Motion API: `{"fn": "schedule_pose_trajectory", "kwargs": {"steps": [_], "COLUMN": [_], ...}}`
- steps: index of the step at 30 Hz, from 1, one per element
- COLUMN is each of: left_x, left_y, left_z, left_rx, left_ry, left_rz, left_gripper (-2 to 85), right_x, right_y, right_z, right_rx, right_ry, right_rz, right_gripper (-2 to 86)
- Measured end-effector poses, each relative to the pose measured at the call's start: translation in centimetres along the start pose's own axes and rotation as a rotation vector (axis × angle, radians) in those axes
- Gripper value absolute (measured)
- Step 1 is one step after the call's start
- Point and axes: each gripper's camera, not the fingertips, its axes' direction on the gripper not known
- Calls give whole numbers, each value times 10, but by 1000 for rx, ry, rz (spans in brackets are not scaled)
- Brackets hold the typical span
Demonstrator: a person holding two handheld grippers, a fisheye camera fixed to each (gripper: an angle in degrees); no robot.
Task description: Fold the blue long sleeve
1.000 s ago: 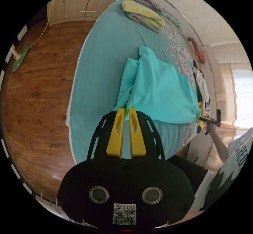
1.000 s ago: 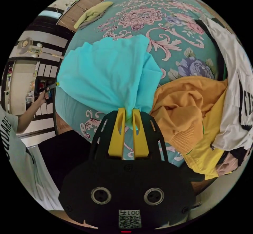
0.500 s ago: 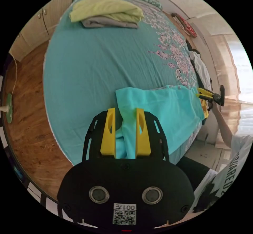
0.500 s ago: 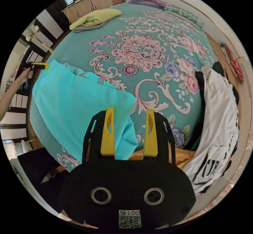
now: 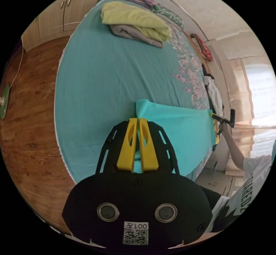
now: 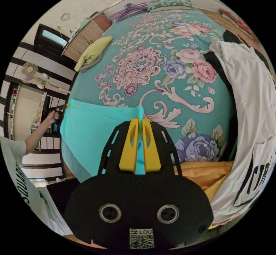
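Observation:
The blue long sleeve (image 5: 178,125) lies stretched in a flat band across the near edge of the bed. In the left gripper view my left gripper (image 5: 137,120) is shut on its near corner. The right gripper (image 5: 215,116) shows far off at the opposite corner, held by a hand. In the right gripper view my right gripper (image 6: 140,121) is shut on a pinched-up corner of the blue long sleeve (image 6: 95,128). The left gripper (image 6: 66,105) appears at the far corner there, in a hand.
The bed (image 5: 109,74) has a teal floral cover (image 6: 155,65). A yellow-green and grey folded stack (image 5: 135,22) sits at its far end. An orange garment (image 6: 201,177) and a white printed shirt (image 6: 253,100) lie beside my right gripper. Wooden floor (image 5: 26,100) flanks the bed.
Both grippers stood open half a second ago and have closed on the shirt's corners. The cloth, bunched and hanging a second ago, now lies flat and taut between them.

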Motion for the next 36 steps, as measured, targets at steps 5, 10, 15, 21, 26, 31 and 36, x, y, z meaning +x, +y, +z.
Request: {"fn": "schedule_pose_trajectory", "kwargs": {"steps": [5, 10, 15, 21, 26, 31, 36], "left_x": [25, 108, 217, 377, 455, 466, 439], "left_y": [19, 56, 107, 173, 194, 196, 190], "left_z": [42, 56, 117, 266, 381, 427, 396], "left_rx": [70, 49, 32, -38, -71, -112, 13], "left_ry": [-63, -765, -598, -251, -453, -521, -271], "left_rz": [-30, 177, 503, 986, 1148, 1051, 761], "left_gripper": [25, 26, 44, 84, 101, 57, 14], "right_x": [-47, -110, -98, -61, -34, -6, 24], "right_y": [-10, 14, 26, -11, -26, 0, 46], "right_z": [16, -15, -42, -38, -40, -81, -110], "right_rx": [-55, -30, -55, -90, -165, -90, -80], "right_ry": [210, 750, 660, 330, 378, 277, 167], "right_rz": [-151, -409, -411, -477, -506, -437, -323], "right_gripper": [19, 26, 75, 138, 138, 134, 136]}}
